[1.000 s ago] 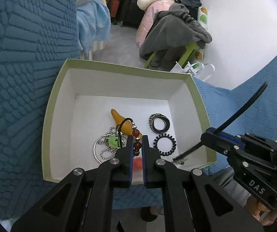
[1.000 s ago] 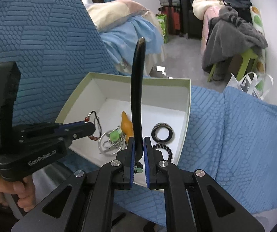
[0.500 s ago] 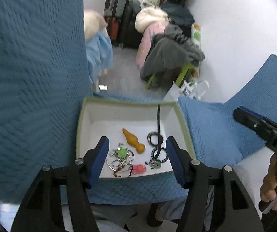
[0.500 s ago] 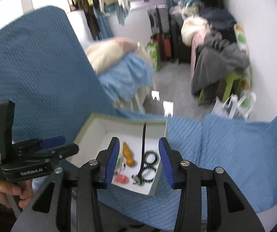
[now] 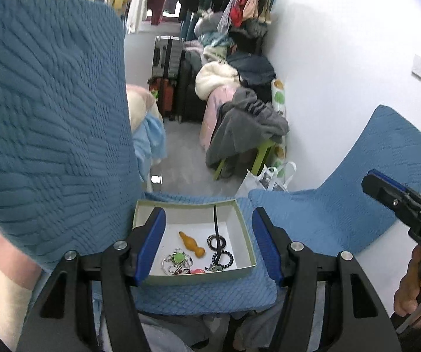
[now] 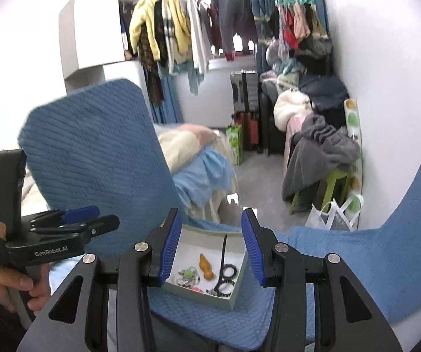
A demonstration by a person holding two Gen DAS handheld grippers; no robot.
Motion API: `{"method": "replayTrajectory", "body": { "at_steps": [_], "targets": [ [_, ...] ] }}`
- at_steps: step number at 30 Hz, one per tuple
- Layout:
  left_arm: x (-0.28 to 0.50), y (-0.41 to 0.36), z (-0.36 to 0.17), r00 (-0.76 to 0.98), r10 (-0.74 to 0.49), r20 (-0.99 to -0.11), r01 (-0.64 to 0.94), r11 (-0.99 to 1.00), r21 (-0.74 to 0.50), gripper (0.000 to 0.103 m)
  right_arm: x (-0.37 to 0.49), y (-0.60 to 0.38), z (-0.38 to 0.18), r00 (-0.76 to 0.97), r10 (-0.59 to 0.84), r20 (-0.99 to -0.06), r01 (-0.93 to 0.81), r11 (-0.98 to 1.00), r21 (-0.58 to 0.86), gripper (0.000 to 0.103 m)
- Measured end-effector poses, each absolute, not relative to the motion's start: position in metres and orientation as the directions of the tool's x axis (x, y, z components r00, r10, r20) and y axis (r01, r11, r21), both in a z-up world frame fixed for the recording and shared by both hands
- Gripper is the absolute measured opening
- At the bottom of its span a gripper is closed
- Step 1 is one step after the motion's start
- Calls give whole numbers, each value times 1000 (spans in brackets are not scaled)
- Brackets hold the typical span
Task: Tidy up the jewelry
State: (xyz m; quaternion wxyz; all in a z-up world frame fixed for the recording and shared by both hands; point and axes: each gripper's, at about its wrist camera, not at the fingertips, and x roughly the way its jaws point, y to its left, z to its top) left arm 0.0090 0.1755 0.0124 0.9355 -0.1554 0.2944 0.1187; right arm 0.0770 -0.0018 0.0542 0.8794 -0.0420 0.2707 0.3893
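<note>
L gripper [image 5: 209, 245] jaws wide apart, nothing btwn pads, touching nothing; R gripper [image 6: 210, 249] also parted, empty; jewelry box [image 5: 244, 226] sits below/ahead of both on blue quilt [image 5: 204, 296]; black strap [image 5: 217, 234], hair ties [image 5: 223, 258], orange piece [image 5: 191, 243] inside box.

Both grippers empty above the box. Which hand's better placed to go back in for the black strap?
Right, marginally. In its view the strap lies nearly centred between the open right gripper fingers. In the left gripper view it sits toward the right side of the box. Both are open and empty.
</note>
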Motion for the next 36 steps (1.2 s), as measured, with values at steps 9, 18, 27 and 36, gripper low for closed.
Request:
{"method": "replayTrajectory", "body": {
  "at_steps": [9,18,27,36],
  "targets": [
    [-14,155,19,808,196,-556,-331,931,-152,62,47,-26,34,540,666,-515,-691,700,181,41],
    [-22,142,9,794,169,-584,-325,930,-173,62,29,-41,16,536,635,-556,-670,721,176,47],
    [-19,143,-14,757,190,-625,-360,919,-158,63,36,-43,-3,534,613,-582,-641,742,194,55],
    [-21,141,-28,732,201,-650,-386,910,-153,77,36,-40,-17,534,588,-608,-633,754,174,63]
  ]
}}
